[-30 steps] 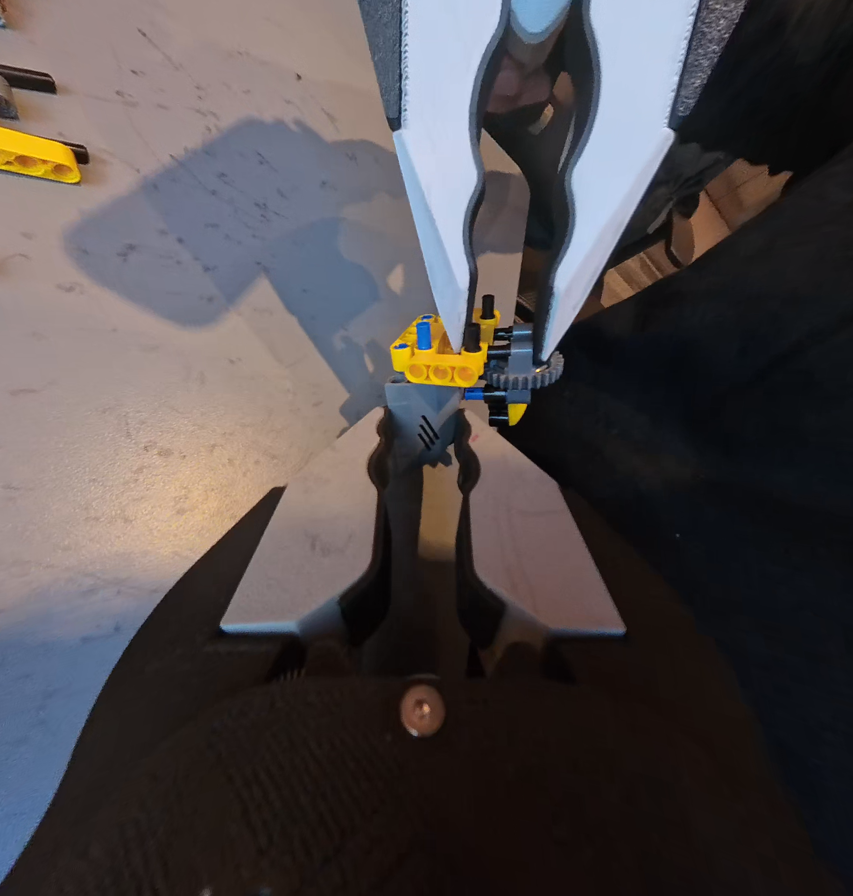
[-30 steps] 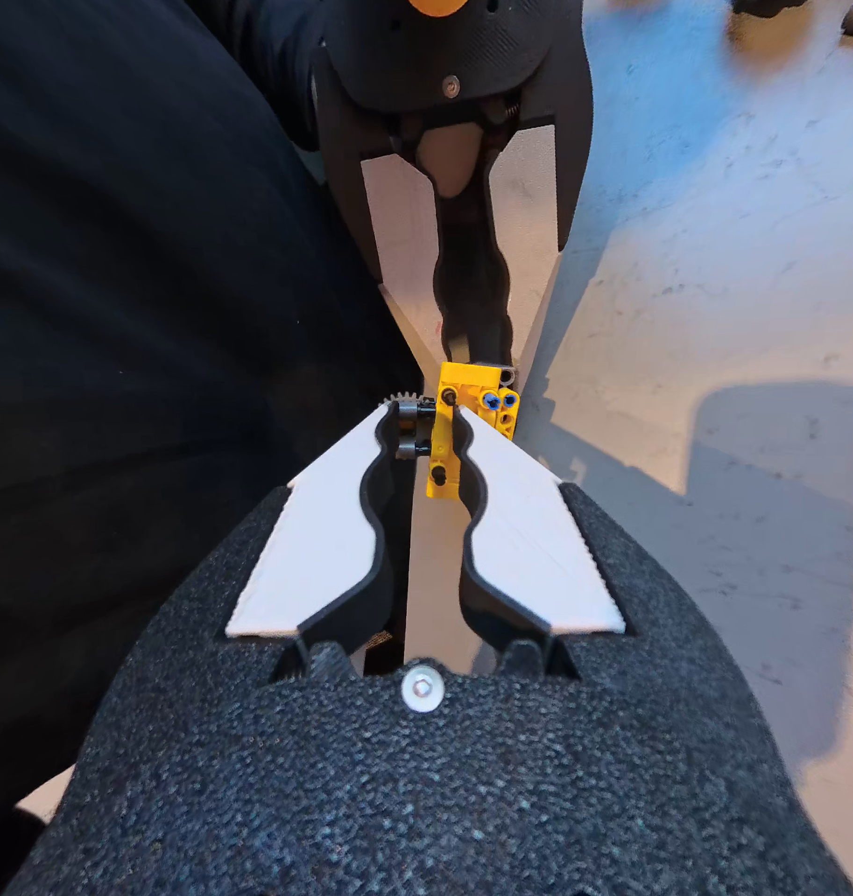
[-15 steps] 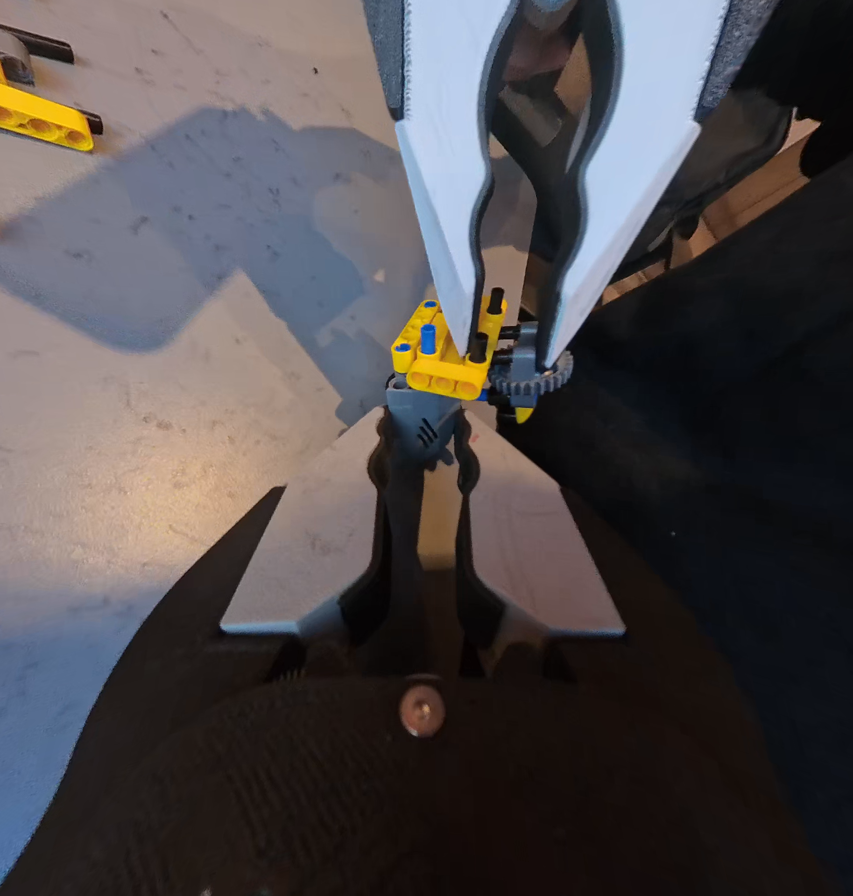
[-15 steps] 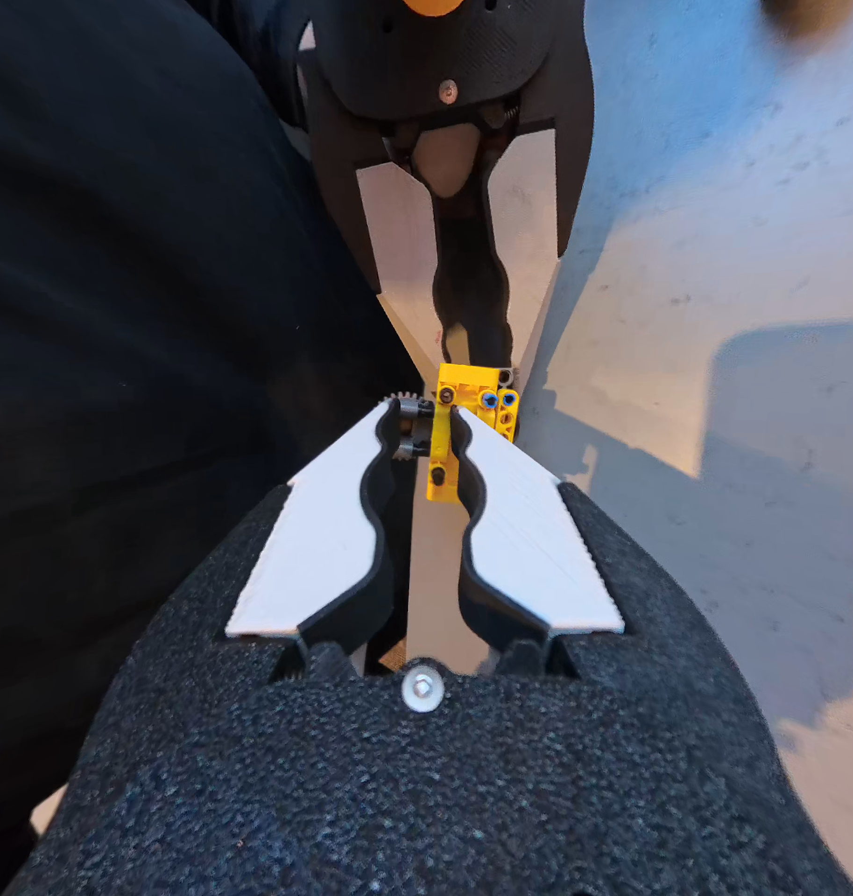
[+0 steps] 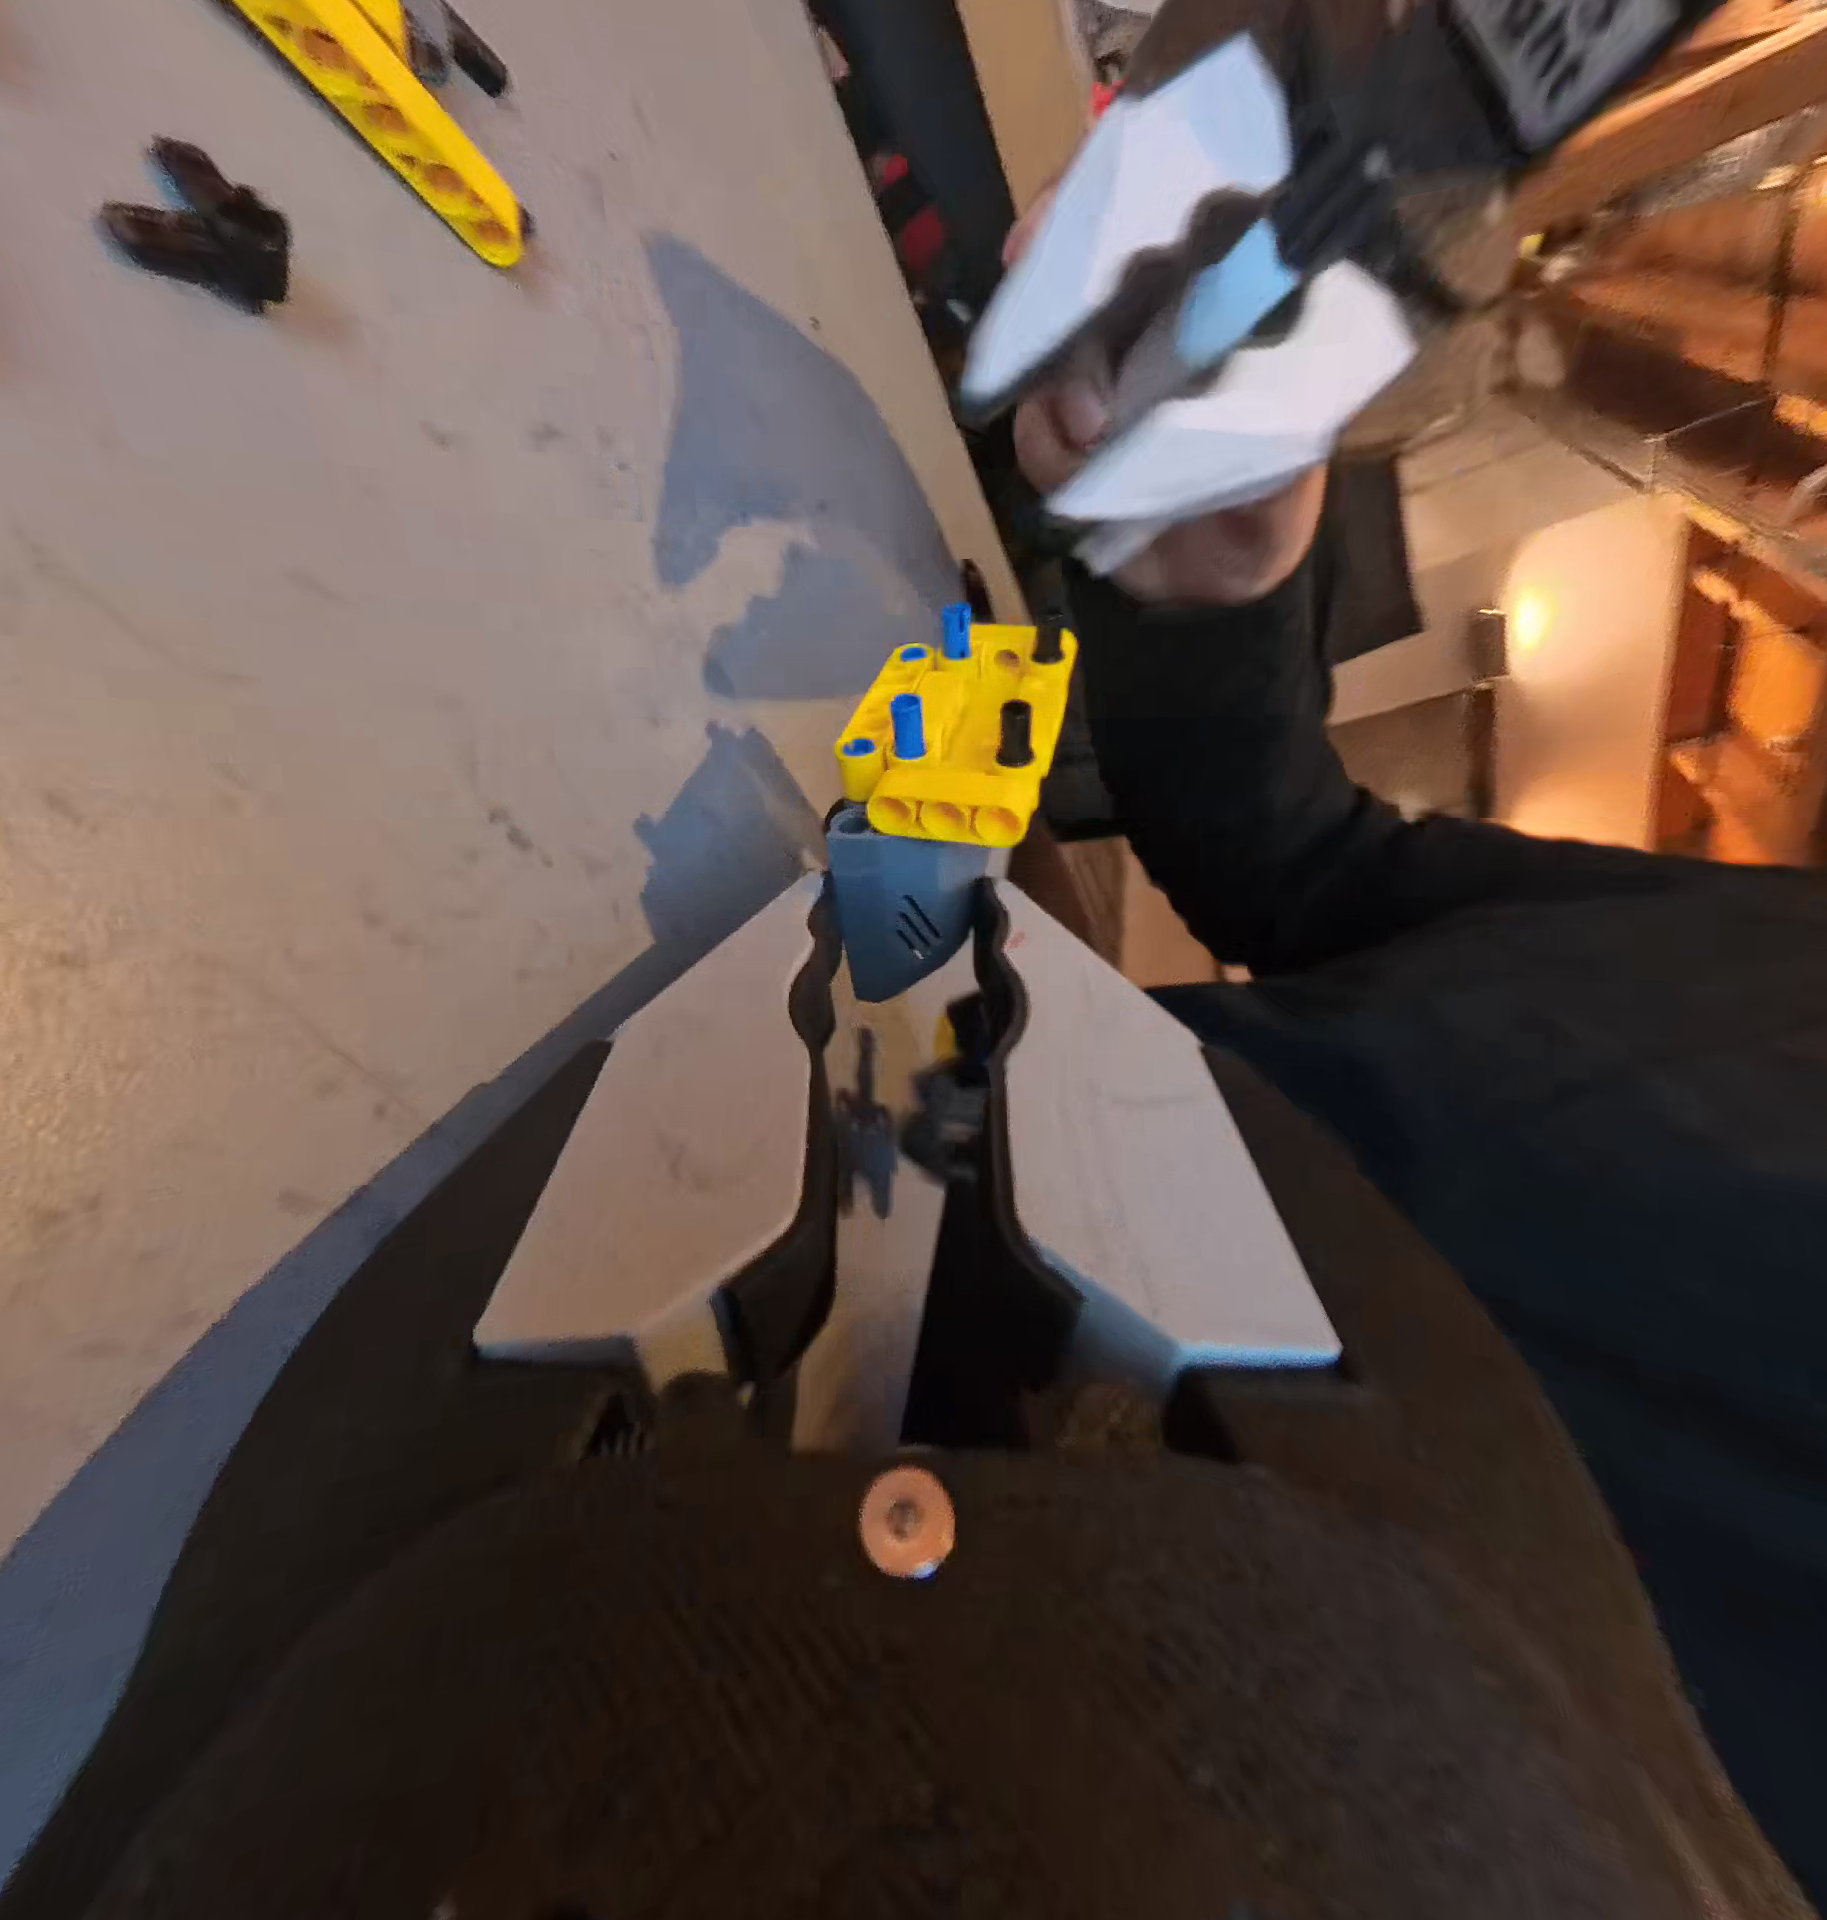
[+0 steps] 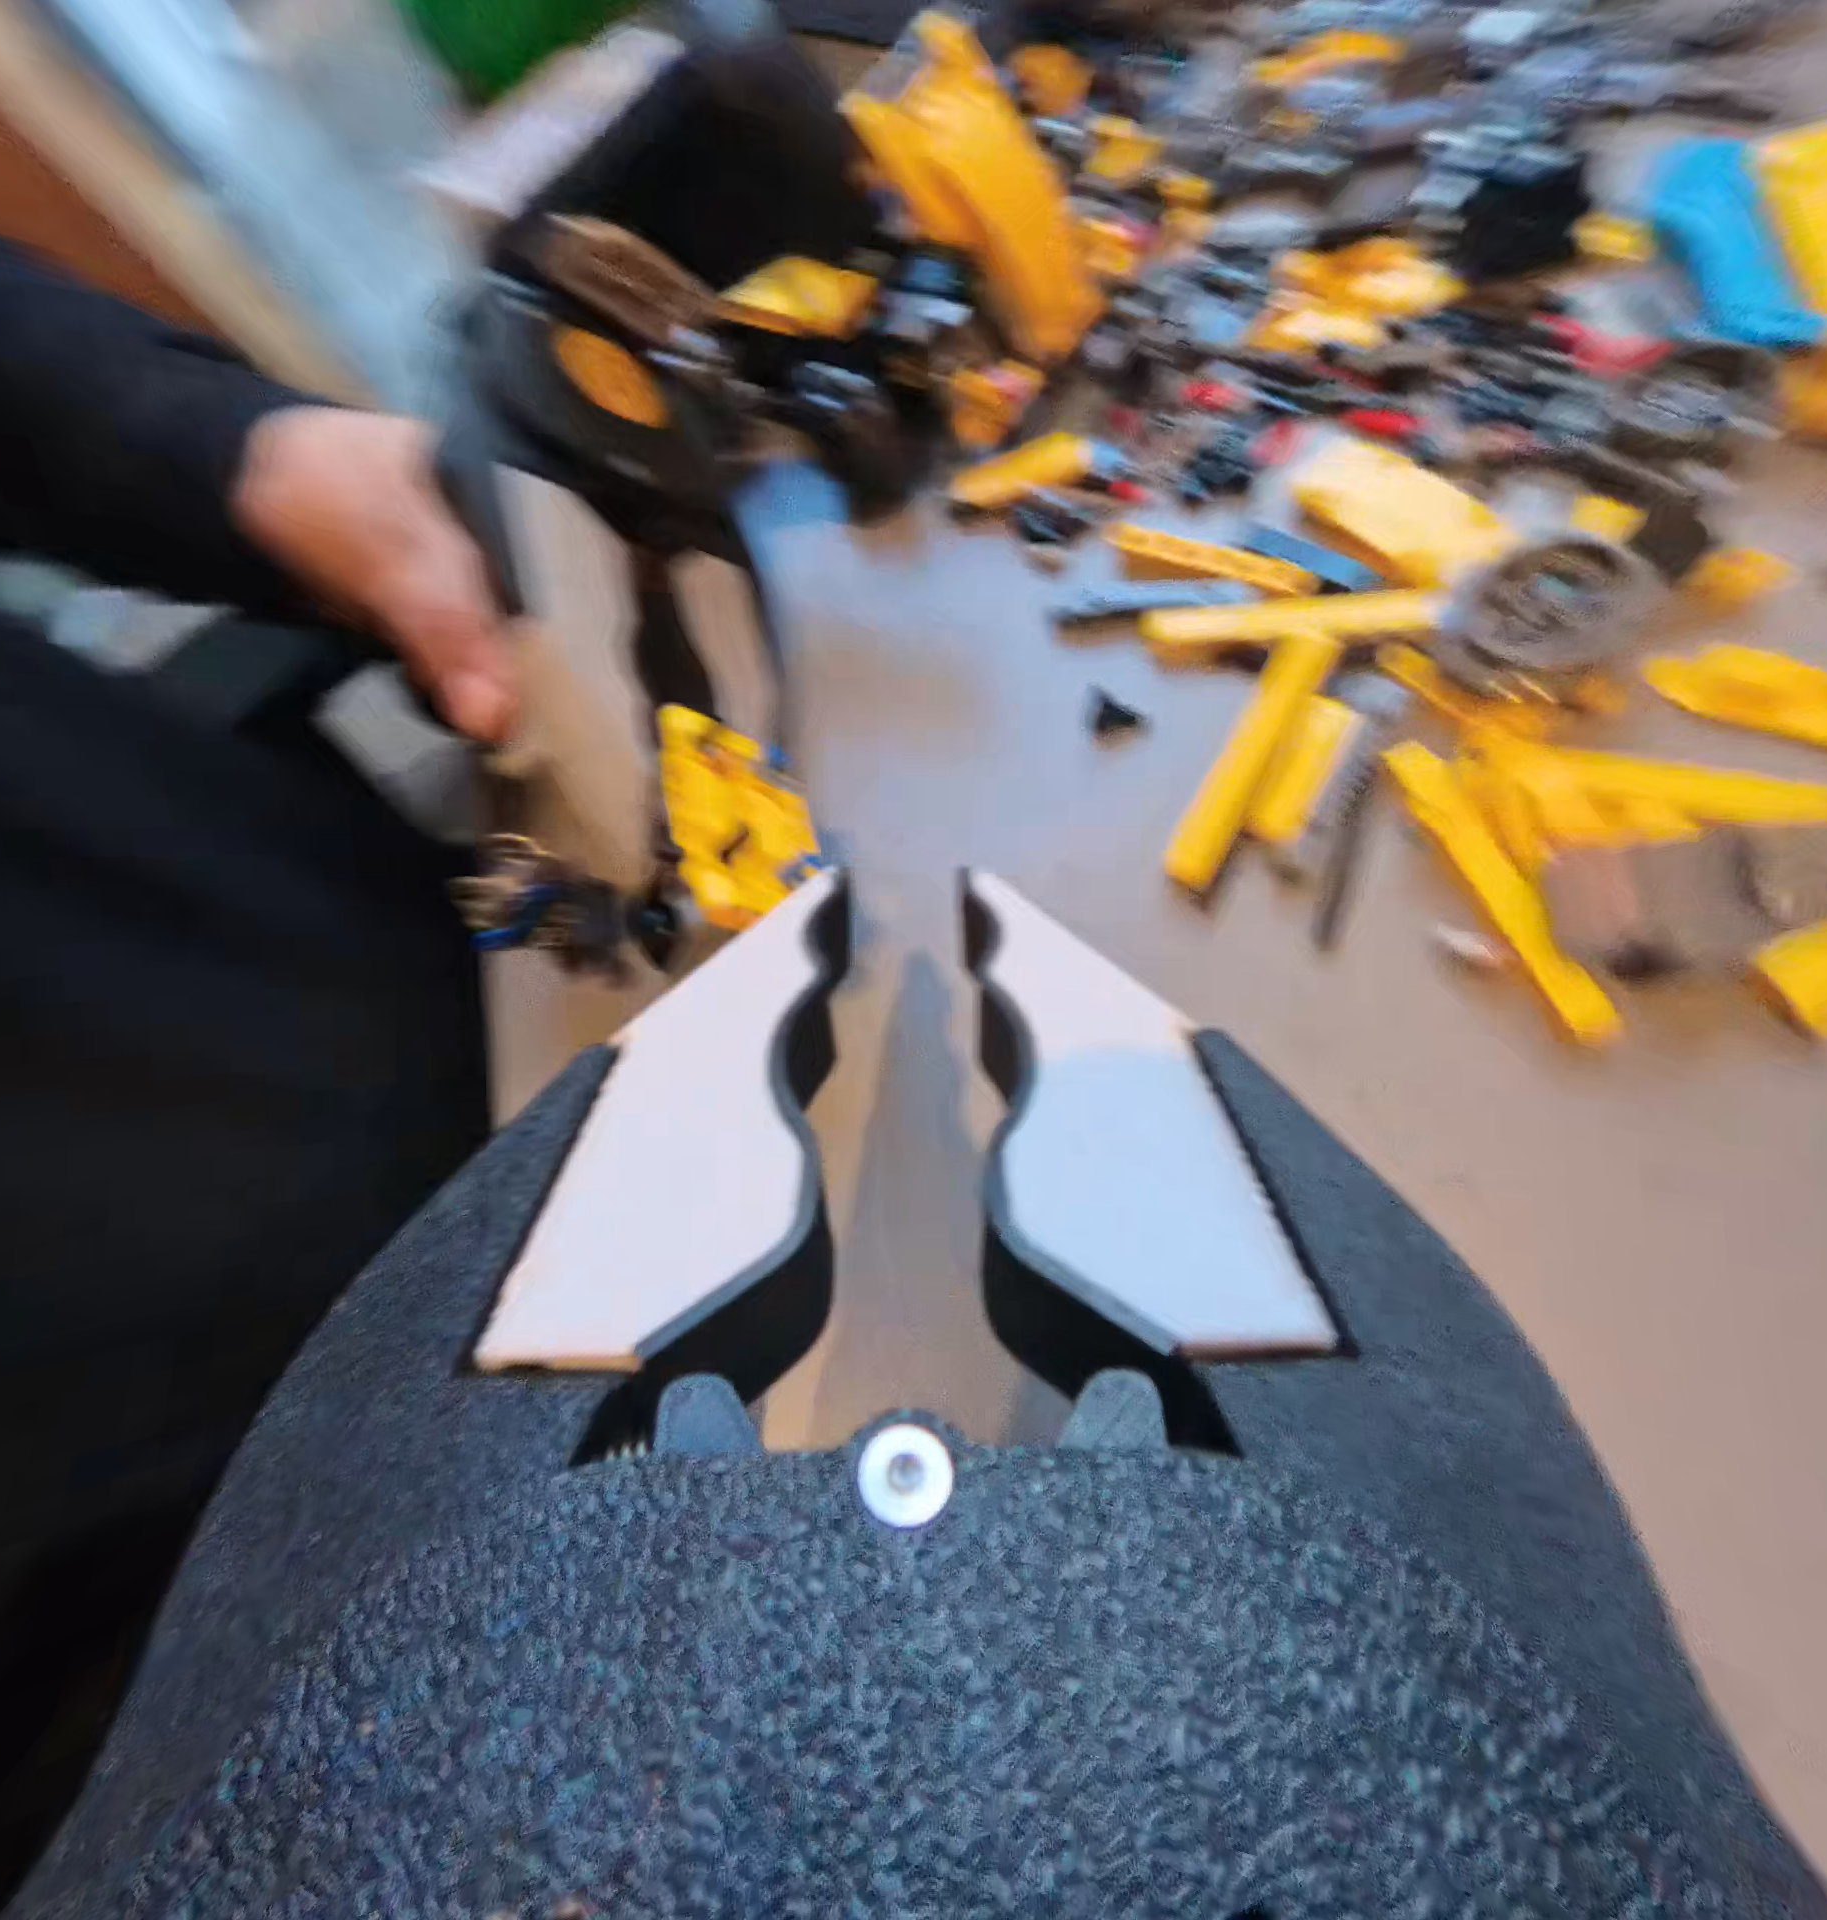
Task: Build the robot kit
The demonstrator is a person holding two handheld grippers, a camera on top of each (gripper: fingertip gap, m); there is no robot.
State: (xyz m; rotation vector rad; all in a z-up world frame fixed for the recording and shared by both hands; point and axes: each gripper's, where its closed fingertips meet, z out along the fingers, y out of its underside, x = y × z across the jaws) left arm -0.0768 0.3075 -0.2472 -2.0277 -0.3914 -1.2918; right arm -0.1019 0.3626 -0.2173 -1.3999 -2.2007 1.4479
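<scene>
My left gripper [image 5: 904,914] is shut on a grey-blue piece [image 5: 893,914] that carries a yellow block assembly [image 5: 956,743] with blue and black pins, held over the table's edge. A small dark geared piece [image 5: 950,1101] shows blurred below it, apart from the assembly; I cannot tell whether it rests on anything. My right gripper [image 6: 906,894] is open and empty, its view blurred. It also shows in the left wrist view [image 5: 1034,457], up and to the right, well clear of the assembly. In the right wrist view the assembly [image 6: 732,821] and dark piece [image 6: 556,914] lie left of my right fingertips.
The beige table [image 5: 265,727] carries a long yellow beam [image 5: 400,125] and a black connector [image 5: 202,234]. A large pile of yellow and dark building pieces [image 6: 1408,520] covers its far side. A person's hand [image 6: 369,540] and dark clothing [image 5: 1511,1143] lie close by. About 7 cm separates my left fingertips from my right.
My right gripper has let go of the assembly, opened and swung away. The geared piece with its thin yellow beam has come off the yellow assembly. My left gripper has tilted, still holding the grey-blue piece.
</scene>
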